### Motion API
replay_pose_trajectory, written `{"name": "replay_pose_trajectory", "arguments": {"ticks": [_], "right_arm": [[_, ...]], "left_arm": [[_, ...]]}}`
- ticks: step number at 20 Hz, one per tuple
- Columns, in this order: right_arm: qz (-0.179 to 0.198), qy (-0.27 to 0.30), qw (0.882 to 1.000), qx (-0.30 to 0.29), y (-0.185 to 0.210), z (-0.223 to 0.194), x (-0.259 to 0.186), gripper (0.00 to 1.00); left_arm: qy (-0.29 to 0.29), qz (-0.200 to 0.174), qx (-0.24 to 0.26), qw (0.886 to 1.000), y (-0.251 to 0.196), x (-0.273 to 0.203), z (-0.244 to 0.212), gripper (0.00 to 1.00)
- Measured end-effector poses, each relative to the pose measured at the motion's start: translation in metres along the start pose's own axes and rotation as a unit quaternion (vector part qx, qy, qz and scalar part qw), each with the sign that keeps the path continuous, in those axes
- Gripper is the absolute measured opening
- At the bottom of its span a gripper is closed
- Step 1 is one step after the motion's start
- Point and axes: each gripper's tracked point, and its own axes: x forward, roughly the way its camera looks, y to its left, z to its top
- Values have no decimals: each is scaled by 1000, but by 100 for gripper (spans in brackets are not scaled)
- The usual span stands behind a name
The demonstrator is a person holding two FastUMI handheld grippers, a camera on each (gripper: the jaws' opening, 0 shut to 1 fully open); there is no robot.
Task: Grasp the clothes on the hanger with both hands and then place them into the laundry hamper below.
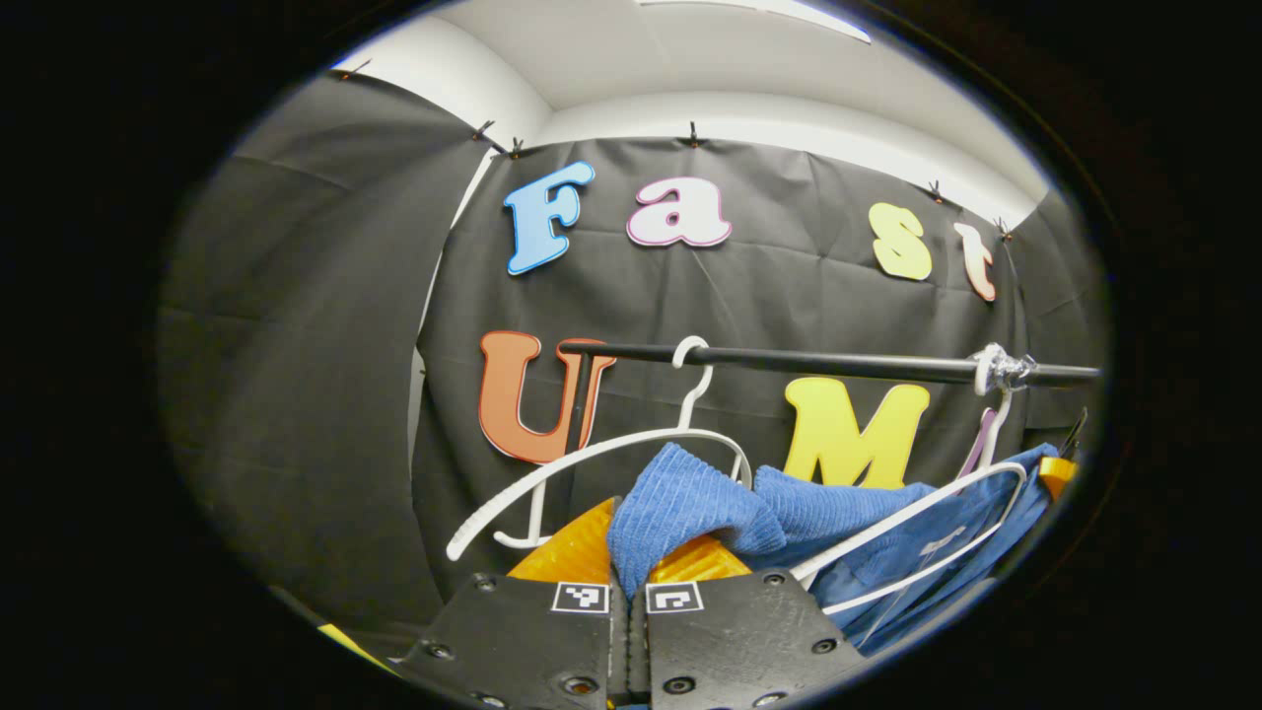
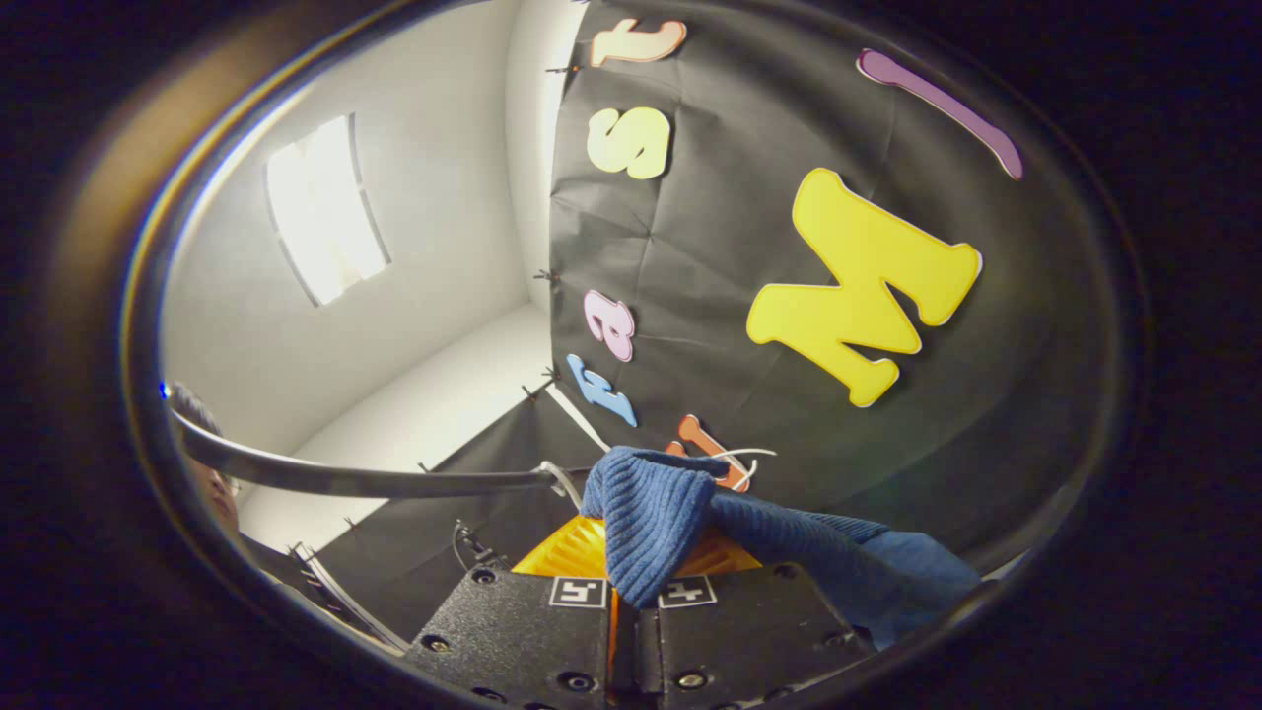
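Left gripper view, left to right: black cloth wall covers the left side and the back, with a white ceiling above. A black rail runs across at mid-height, level, from a vertical post out to the right edge. Between the rail and the ceiling line the space is open; below the rail it is crowded. A white hanger hooks over the rail left of centre, tilted, its left arm sweeping low and bare. A second white hanger hangs near the rail's right end, its hook wrapped at the rail.

The blue clothes, ribbed knit, lie bunched between the two hangers, draped against the first and passing through the frame of the second, trailing down to the lower right edge.

The left gripper sits at bottom centre, fingers pressed close together with a fold of the blue clothes pinched between them.

Right gripper view, left to right: the view is rolled over, so ceiling with a light panel fills the left, part of a person at the far left edge. The rail crosses low from the left edge to centre. Black wall takes the right half, with free space in front of it.

The right gripper is at bottom centre, fingers nearly together, nipping a ribbed fold of the same blue clothes, which drape off to the lower right.
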Motion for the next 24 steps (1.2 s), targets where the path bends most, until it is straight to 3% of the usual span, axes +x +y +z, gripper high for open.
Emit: {"name": "replay_pose_trajectory", "arguments": {"ticks": [3,4,10,17,20,22,24], "right_arm": [[-2,-20,999,39,-10,14,-2,5],[-13,-22,999,48,-18,15,-5,5],[-52,-54,992,106,-59,26,-24,4],[-52,-68,982,168,-73,26,-33,4],[-77,-76,980,169,-88,27,-34,4],[-134,-63,978,145,-115,16,-40,3],[-165,-50,975,138,-130,2,-41,3]], "left_arm": [[16,-15,-1,1000,-8,6,-11,3],[25,-23,-2,999,-10,7,-17,0],[71,-63,-33,995,-10,18,-48,3],[66,-102,-75,990,-17,13,-47,0],[74,-121,-72,987,-21,12,-53,3],[87,-125,-66,986,-22,13,-64,0],[103,-115,-61,986,-17,13,-81,0]]}}
